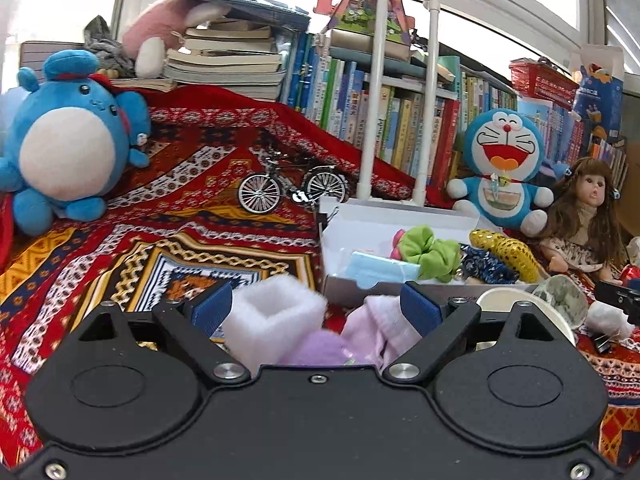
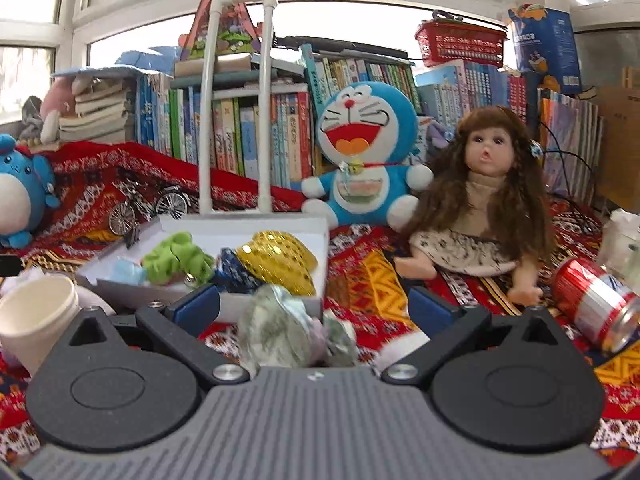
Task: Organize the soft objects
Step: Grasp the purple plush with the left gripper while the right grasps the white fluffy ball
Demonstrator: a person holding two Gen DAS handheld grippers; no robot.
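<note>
Mid-collection, by the look of it: several soft pieces already in the shallow white cardboard tray on the red patterned woven cloth, among them a lime-green fabric scrunchie, a gold sequinned pouch, a dark blue patterned fabric piece and a pale blue folded face mask. Two more soft things waiting just short of the tray's near wall, one in front of each claw. Left gripper spread wide, blue pads well apart, bracketing a fluffy white-and-lilac plush sock bundle without pinching it (whether either pad grazes the fuzz cannot be told). Right gripper likewise released, straddling a crumpled grey-green floral cloth wad, clear daylight on both sides. Next move, probably: close on each bundle low and deep enough to gather the loose folds, then lift over the tray wall and drop inside. Worth minding the off-white paper cup standing just beside the right claw's left finger, easily tipped. Blue Doraemon plush toy and long-haired brown doll sitting beyond the tray, well apart from both claws.
</note>
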